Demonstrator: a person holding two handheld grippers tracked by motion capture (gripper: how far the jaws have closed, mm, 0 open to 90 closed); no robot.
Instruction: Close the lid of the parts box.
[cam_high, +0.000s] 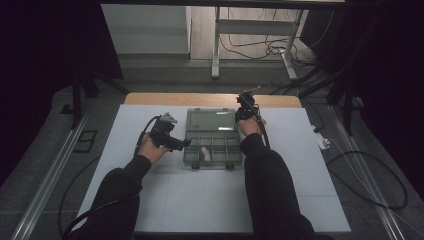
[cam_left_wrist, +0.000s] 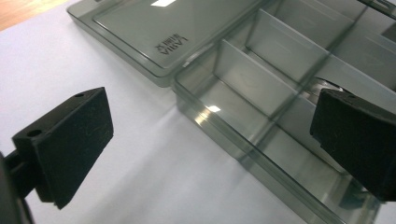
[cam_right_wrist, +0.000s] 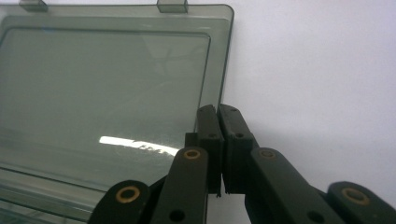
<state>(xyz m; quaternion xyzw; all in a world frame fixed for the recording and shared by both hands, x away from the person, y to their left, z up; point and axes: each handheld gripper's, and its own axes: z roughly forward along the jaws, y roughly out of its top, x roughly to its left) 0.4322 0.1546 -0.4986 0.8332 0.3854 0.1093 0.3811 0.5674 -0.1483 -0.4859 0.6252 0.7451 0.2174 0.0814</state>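
Two claws: left claw gaping beside organizer box; right claw pinched at lid edge.

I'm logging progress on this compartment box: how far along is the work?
Done: the box lies open, its lid flat on the table, a white item in one compartment. In hand: the right gripper is shut at the lid's edge; the left gripper is open beside the box's left wall. Left: probably closing it.
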